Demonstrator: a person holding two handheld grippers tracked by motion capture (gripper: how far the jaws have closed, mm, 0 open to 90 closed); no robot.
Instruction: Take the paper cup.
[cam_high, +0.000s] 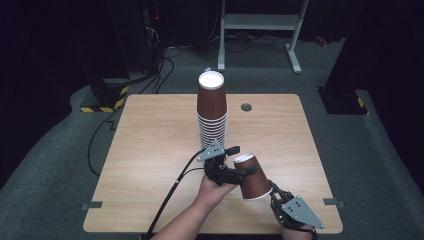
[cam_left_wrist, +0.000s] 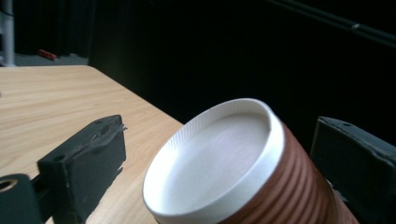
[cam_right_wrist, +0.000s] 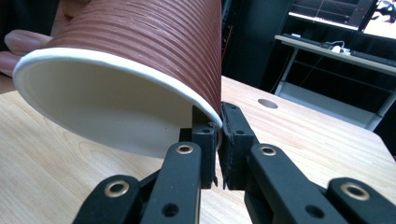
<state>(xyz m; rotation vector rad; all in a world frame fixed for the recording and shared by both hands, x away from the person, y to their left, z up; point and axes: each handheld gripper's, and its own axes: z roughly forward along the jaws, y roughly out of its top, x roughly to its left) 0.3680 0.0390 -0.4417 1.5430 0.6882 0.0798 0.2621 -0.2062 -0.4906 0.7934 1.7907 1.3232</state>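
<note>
Two claws of mine meet at one brown ribbed cup (cam_high: 251, 176), tipped over just in front of the tall cup stack (cam_high: 212, 107) on the table (cam_high: 150, 150). My left claw (cam_high: 239, 161) stands spread around the cup's closed end, my right claw (cam_high: 273, 192) at its rim. From my left claw, the cup's white base (cam_left_wrist: 215, 158) sits between wide jaws, neither pad pressing. From my right claw (cam_right_wrist: 218, 140), the jaws pinch the cup's rim (cam_right_wrist: 205, 112) tight.

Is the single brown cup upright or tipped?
Tipped: the cup leans base-up, its rim pinched by the right claw.
</note>
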